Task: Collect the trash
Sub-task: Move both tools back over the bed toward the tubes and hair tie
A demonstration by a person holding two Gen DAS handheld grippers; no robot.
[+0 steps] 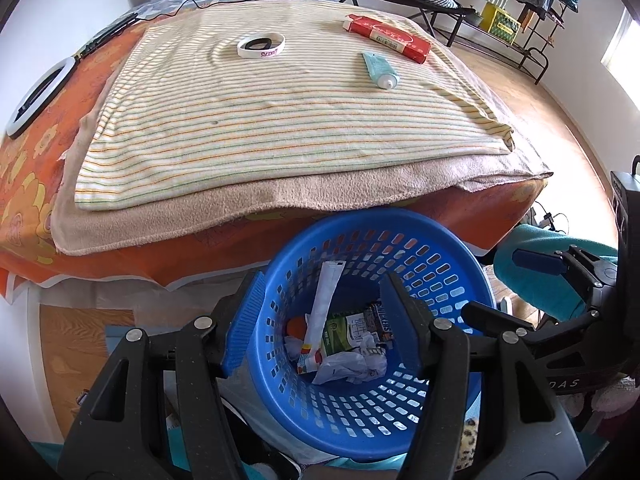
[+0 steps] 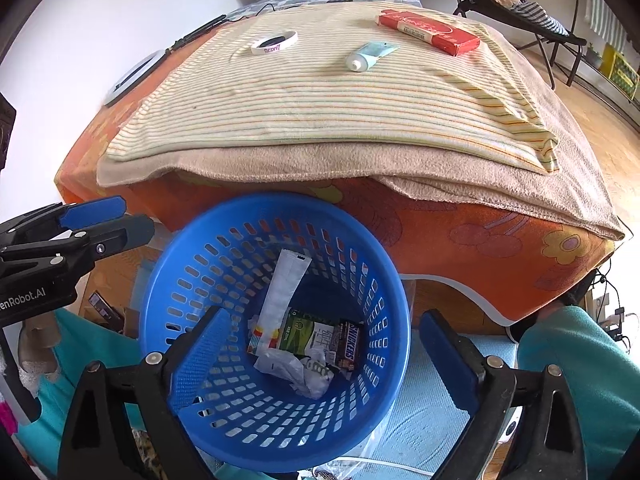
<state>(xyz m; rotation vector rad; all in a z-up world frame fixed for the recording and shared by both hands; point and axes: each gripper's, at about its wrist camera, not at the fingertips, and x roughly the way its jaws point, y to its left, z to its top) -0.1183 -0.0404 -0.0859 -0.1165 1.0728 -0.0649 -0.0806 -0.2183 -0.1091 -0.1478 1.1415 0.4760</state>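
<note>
Both the left gripper (image 1: 320, 304) and right gripper (image 2: 320, 344) hang spread and empty over the round blue perforated plastic basket (image 2: 192, 248), which holds crumpled wrappers (image 2: 296, 364). Farther off, on the striped terry towel (image 1: 260, 128), lie a soft teal squeeze tube (image 1: 380, 68), a white rubber wristband (image 1: 261, 45) and a flat red cardboard box (image 1: 388, 37).

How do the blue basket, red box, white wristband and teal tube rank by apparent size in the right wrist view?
1. blue basket, nearest the camera, so enlarged
2. red box
3 and 4. white wristband and teal tube look too alike to rank.
</note>
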